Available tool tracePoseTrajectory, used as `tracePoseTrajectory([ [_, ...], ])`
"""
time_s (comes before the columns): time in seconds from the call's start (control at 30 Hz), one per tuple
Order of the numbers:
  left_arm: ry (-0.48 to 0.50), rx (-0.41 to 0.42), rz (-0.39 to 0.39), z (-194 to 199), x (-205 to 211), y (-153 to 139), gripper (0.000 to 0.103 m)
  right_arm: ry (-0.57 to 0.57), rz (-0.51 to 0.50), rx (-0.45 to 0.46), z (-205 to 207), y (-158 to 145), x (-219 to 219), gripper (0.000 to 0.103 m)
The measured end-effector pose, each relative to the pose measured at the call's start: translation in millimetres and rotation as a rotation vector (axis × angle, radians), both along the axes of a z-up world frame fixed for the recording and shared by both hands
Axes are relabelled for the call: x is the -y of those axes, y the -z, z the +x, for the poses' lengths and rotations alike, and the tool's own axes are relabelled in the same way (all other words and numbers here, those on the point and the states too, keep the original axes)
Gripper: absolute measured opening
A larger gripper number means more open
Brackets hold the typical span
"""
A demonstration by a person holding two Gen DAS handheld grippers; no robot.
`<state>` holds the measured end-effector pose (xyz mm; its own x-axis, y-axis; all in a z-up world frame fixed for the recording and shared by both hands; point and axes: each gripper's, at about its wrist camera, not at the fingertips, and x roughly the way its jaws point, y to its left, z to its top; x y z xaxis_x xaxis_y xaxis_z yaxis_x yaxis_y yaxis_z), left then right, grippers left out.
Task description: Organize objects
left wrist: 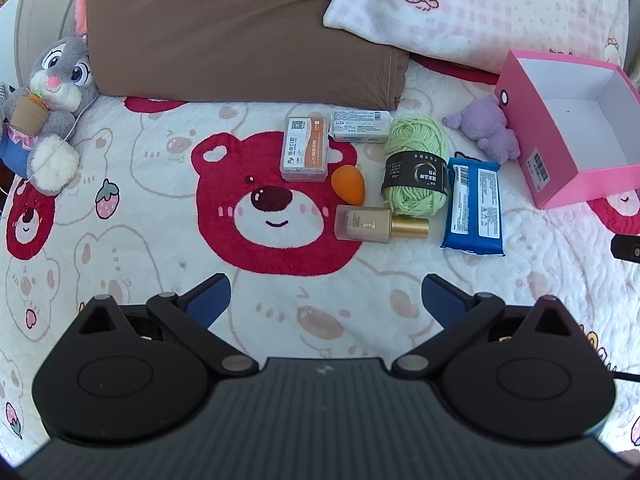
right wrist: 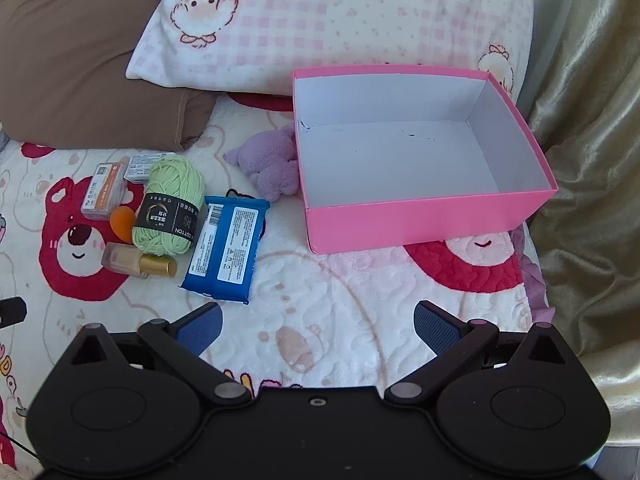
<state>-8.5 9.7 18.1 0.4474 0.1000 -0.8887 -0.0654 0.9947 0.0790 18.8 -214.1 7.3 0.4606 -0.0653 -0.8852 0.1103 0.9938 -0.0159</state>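
Both grippers, the left gripper (left wrist: 326, 300) and the right gripper (right wrist: 316, 326), are held spread wide and empty above the bedspread (left wrist: 132, 240). The blue packet (right wrist: 226, 248) is seen just ahead-left of the right gripper, its long axis running away from it. The pink box (right wrist: 424, 220) lies ahead-right, so the right hand is judged nearer.

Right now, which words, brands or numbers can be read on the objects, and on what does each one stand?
"COTTON": black band of the green yarn ball.
Upside-down gold lettering, unclear: foundation bottle.
Barcodes and fine print, too small to read: blue wipes pack, orange-white case, small white box, pink box.
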Motion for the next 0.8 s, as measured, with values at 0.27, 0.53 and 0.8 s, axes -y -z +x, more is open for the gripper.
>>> tracePoseTrajectory([
  [0.27,-0.009,0.018,-0.028,-4.7,-4.2,-8.1,0.103,-0.025,-0.015,0.002,0.2,-0.2,-5.6,0.103],
  [0.53,-0.002,0.043,-0.052,-10.8,-2.4,-17.2,0.103,-0.030,-0.014,-0.004,-0.2,1.2,-7.0,0.103],
  [0.8,-0.027,0.023,-0.047,-6.6,-10.6,-11.2,0.103,-0.035,-0.016,-0.011,0.5,2.6,-10.1,0.103],
])
